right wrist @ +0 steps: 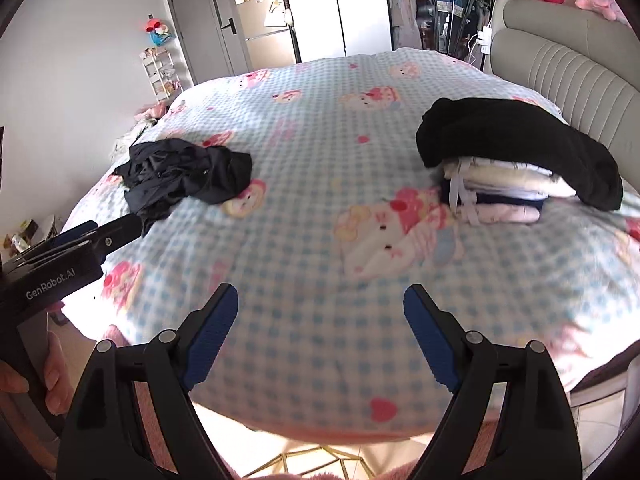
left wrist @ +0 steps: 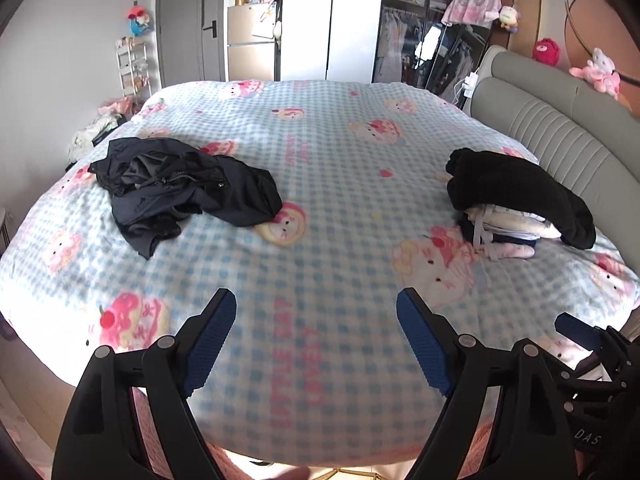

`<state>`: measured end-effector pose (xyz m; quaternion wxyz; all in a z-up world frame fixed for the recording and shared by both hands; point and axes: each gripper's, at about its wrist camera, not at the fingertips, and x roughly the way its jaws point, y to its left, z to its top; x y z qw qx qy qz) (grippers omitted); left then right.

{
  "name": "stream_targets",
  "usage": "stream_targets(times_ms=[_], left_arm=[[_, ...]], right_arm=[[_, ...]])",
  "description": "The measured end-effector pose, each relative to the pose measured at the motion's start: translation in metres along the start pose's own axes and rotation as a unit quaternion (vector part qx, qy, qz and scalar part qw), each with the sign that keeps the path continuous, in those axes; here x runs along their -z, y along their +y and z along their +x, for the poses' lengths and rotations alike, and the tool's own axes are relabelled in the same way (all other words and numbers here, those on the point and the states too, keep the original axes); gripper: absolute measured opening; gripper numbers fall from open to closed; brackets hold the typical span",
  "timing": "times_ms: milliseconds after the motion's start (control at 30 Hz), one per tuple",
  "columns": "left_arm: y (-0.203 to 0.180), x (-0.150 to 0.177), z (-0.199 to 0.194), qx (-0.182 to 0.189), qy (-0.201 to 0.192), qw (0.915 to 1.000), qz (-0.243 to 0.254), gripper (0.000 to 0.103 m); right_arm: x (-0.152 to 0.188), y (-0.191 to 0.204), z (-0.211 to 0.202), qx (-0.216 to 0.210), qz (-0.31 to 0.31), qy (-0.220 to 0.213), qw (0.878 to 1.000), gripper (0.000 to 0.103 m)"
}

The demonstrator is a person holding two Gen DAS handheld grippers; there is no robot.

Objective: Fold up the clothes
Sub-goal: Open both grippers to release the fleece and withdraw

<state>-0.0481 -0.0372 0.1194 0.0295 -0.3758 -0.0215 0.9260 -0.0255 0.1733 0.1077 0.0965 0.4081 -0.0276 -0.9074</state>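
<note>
A crumpled black jacket with a zipper lies unfolded on the left part of the bed. At the right, near the headboard, stands a stack of folded clothes with a black fleece garment draped over its top. My left gripper hovers open over the bed's near edge, nothing between its blue pads. My right gripper is open too and empty, above the same edge. The left gripper's body shows at the left of the right wrist view.
The bed wears a blue checked cartoon-print blanket, with bare blanket between the jacket and the stack. A padded grey headboard rises at the right. A door, a small fridge, a wardrobe and a shelf rack stand behind. Clothes lie on the floor at the left.
</note>
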Motion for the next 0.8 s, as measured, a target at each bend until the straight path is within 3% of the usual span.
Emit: stream_targets(times_ms=[100,233,367,800], left_arm=[[-0.008,0.011,0.0,0.006,0.007,0.9997,0.024,0.085],[-0.012,0.019,-0.003,0.024,0.012,0.9995,0.014,0.085],[-0.015,0.023,-0.009,0.018,0.008,0.9998,0.009,0.085],[-0.02,0.031,-0.012,0.023,-0.001,0.9997,0.005,0.085]], right_arm=[[0.015,0.002,-0.006,0.008,-0.011,0.005,1.0,0.086],[0.027,0.001,-0.021,0.015,-0.003,0.003,1.0,0.086],[0.027,-0.002,-0.021,0.033,-0.01,0.0,0.999,0.086],[0.019,-0.013,-0.008,0.038,-0.006,0.006,0.999,0.086]])
